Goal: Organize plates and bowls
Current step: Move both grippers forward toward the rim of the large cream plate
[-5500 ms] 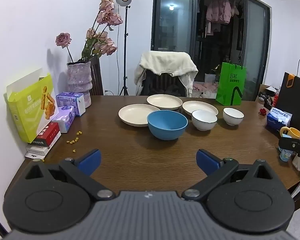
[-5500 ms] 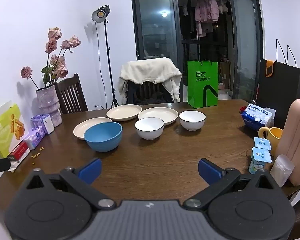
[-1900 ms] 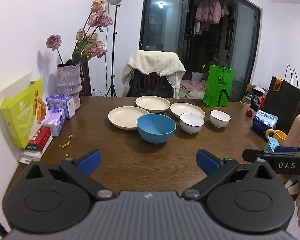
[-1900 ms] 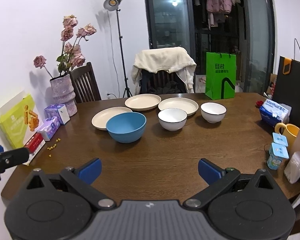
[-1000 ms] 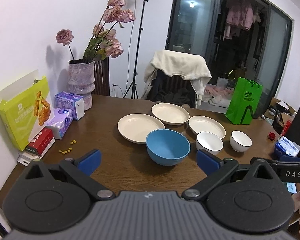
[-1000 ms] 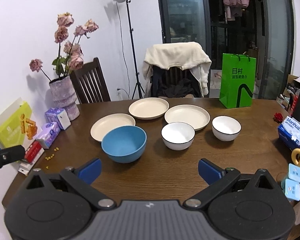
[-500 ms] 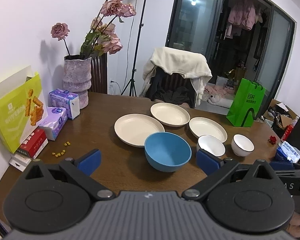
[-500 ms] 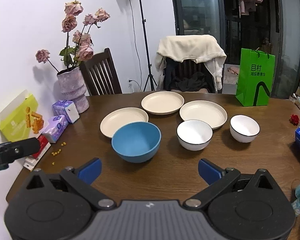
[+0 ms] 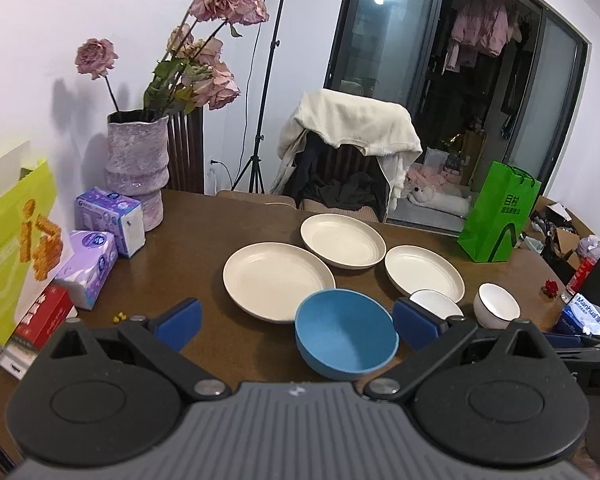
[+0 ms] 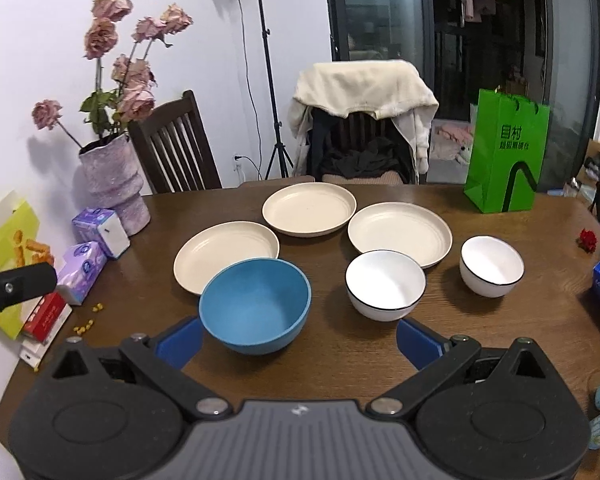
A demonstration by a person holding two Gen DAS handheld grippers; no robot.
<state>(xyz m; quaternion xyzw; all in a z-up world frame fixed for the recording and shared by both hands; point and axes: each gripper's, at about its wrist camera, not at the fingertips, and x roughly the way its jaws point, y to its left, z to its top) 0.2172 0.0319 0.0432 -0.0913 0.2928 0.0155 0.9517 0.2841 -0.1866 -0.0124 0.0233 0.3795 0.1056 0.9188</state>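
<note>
Dishes laid out on a dark wooden table (image 10: 340,364)

Left gripper (image 9: 296,322) and right gripper (image 10: 298,340) both spread, empty, near the round blue bowl (image 10: 255,304); three cream plates (image 10: 309,208) lie farther off.

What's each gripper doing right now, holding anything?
Left gripper: open, holding nothing.
Right gripper: open, holding nothing.

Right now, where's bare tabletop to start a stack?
Free: the strip between the blue bowl and the near table edge, and the far-left patch between vase and far plate. Crowded: centre, where plates and white bowls sit close together.
</note>
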